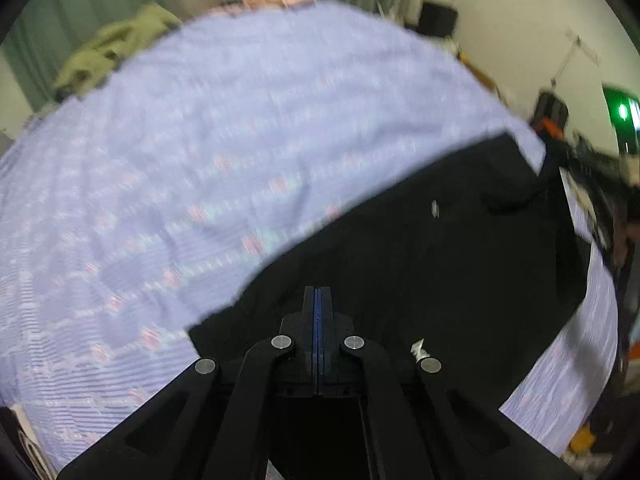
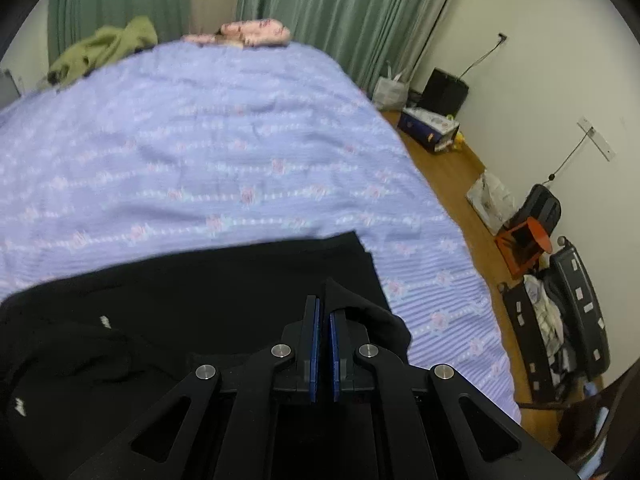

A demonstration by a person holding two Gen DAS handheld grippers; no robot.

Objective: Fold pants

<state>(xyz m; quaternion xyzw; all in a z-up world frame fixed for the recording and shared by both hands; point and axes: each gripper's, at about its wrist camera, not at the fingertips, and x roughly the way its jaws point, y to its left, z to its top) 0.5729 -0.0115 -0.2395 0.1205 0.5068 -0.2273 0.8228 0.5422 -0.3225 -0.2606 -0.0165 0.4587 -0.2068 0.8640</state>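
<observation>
bed with lilac cover | black pants under both | left fingers pressed together, empty | right fingers pinching a pants fold

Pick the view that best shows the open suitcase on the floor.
Right wrist view: the black open suitcase lies in sharp view beside the lavender bedspread, clothes inside. The left wrist view shows only blurred dark clutter at its right edge.

Dim, even indoor light, heavy fisheye bending

We see motion blur smear the bedspread in the left view; the black pants lose all detail.
</observation>
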